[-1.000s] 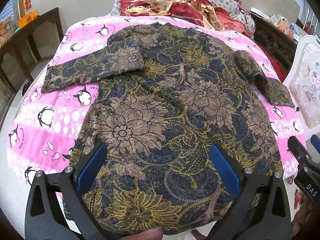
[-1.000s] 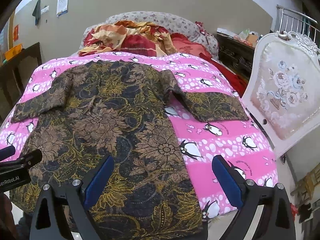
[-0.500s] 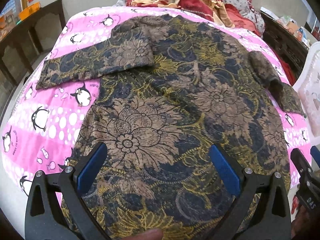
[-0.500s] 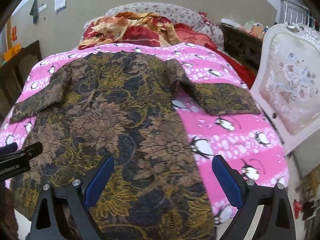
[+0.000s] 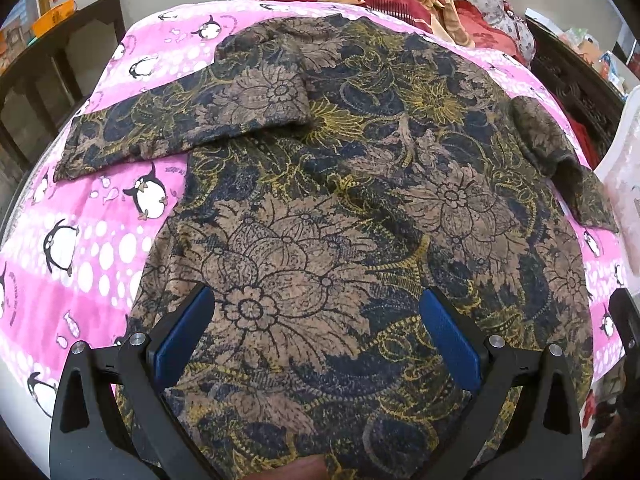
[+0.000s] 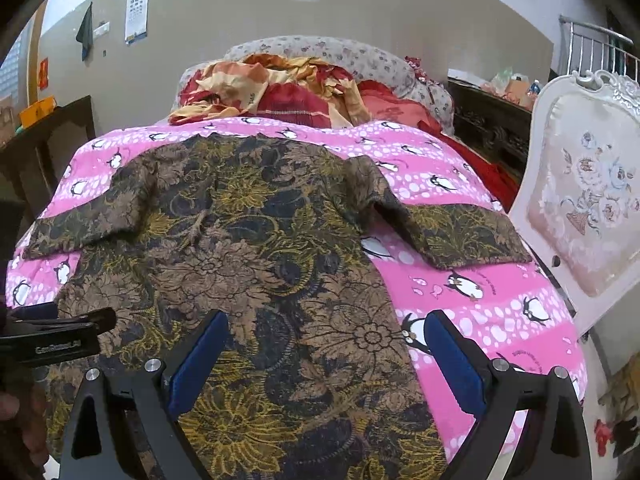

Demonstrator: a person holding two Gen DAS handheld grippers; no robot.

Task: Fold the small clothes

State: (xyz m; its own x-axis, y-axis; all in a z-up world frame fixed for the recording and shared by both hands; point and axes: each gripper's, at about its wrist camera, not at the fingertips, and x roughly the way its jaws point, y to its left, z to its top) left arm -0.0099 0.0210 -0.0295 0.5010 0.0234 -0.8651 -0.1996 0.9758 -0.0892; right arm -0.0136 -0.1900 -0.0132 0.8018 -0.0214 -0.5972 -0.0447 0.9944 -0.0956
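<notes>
Below, both fingers spread wide, left gripper (image 5: 316,336), right gripper (image 6: 326,354), shirt (image 5: 360,208) hem cut off.

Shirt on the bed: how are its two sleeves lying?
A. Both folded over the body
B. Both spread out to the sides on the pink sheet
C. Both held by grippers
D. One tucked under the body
B: the shirt lies flat with each sleeve stretched sideways onto the sheet; both grippers are open, holding nothing.
</notes>
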